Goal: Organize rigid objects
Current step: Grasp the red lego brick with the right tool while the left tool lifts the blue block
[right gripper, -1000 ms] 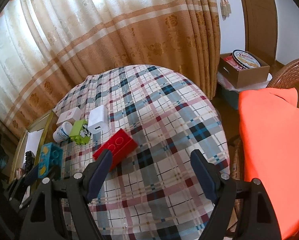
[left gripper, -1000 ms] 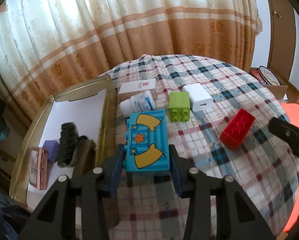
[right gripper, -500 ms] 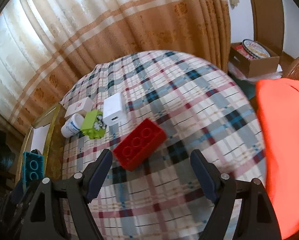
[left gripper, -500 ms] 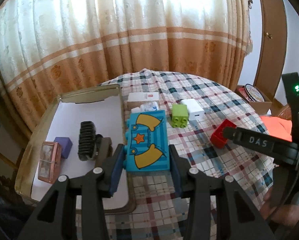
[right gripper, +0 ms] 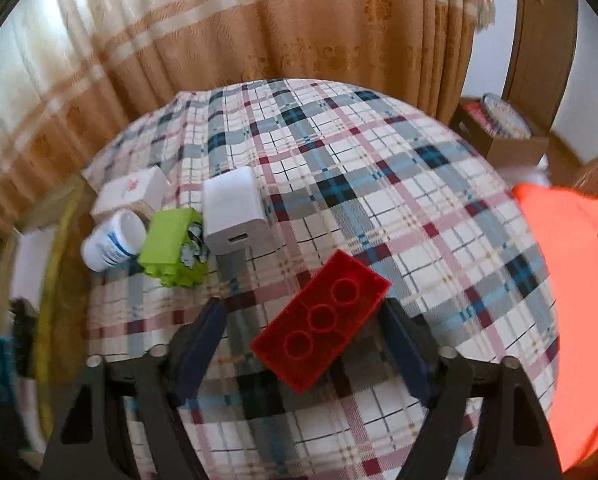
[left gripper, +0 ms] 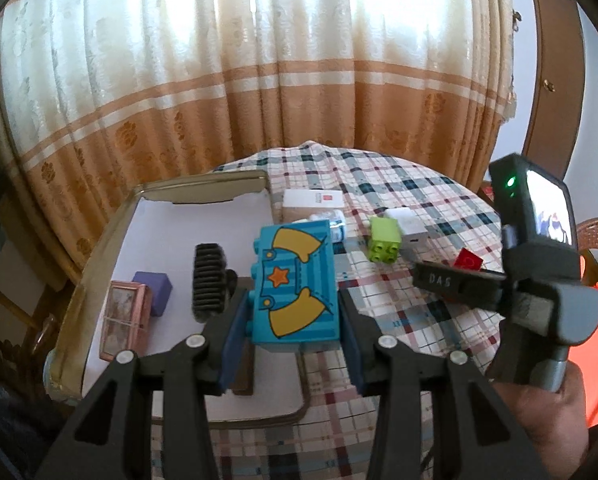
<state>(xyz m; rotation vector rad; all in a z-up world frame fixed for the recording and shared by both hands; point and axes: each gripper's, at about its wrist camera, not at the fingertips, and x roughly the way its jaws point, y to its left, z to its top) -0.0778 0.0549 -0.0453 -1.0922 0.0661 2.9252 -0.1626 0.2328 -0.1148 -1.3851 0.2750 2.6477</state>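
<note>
My left gripper (left gripper: 293, 320) is shut on a blue toy block (left gripper: 295, 284) with yellow shapes and an orange star, held above the right edge of a gold-rimmed tray (left gripper: 99, 248). The tray holds a black brush (left gripper: 209, 280), a purple cube (left gripper: 155, 290) and a pink box (left gripper: 121, 324). My right gripper (right gripper: 307, 340) is open, its jaws either side of a red brick (right gripper: 321, 326) lying on the plaid table; the brick also shows in the left wrist view (left gripper: 469, 259). A green block (right gripper: 175, 246), a white charger (right gripper: 233, 210), a white bottle (right gripper: 113, 240) and a white box (right gripper: 133, 192) lie behind.
The round table (right gripper: 379, 168) has a plaid cloth and stands before orange curtains. An orange cushion (right gripper: 571, 280) sits at the right on a wicker chair. A cardboard box (right gripper: 503, 132) with a tin stands on the floor beyond.
My left gripper has lifted the blue block and carried it left over the tray's edge. My right gripper has come down and forward until its open jaws flank the red brick.
</note>
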